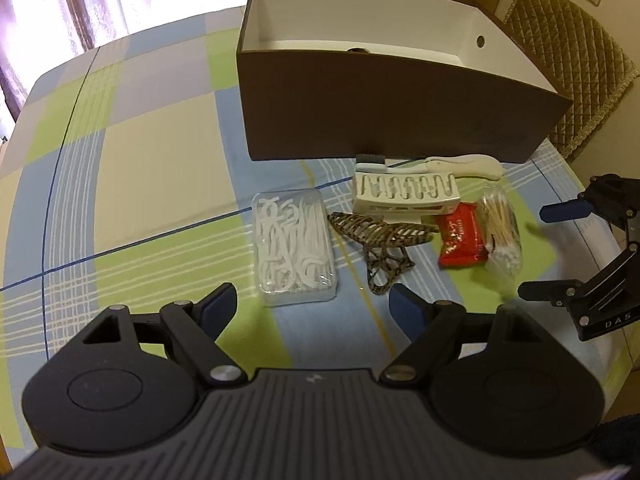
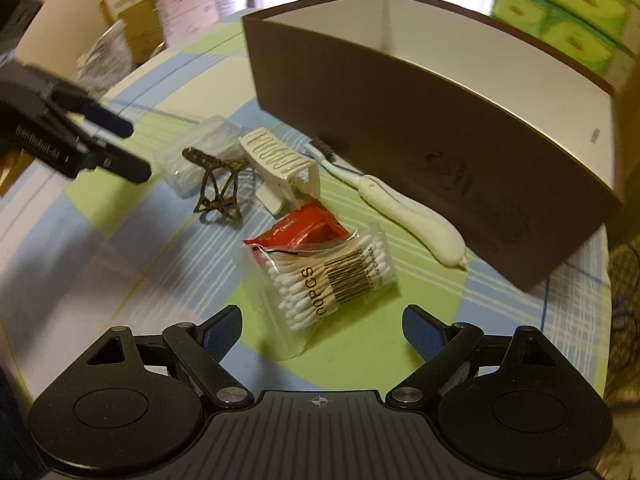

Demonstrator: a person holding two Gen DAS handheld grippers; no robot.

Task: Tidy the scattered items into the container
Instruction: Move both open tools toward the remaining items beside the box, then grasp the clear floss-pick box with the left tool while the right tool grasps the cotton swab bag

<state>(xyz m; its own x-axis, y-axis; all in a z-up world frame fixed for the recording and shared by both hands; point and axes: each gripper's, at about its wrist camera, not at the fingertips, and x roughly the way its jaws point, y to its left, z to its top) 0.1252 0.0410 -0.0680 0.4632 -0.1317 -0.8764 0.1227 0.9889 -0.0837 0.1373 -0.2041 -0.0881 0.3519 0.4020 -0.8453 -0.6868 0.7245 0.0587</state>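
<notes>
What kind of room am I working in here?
Most likely a home dining area: a table under a checked tablecloth, a chair with a quilted cover beside it, curtains at a window, and stacked tissue boxes behind the brown box.

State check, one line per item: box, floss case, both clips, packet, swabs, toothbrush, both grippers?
brown box: open-topped, upright
floss pick case: lid shut, flat
patterned hair clip: on table, outside box
white hair clip: on table
red packet: sealed
cotton swab bag: sealed, on table
toothbrush: lying by box
left gripper: open, empty
right gripper: open, empty
</notes>
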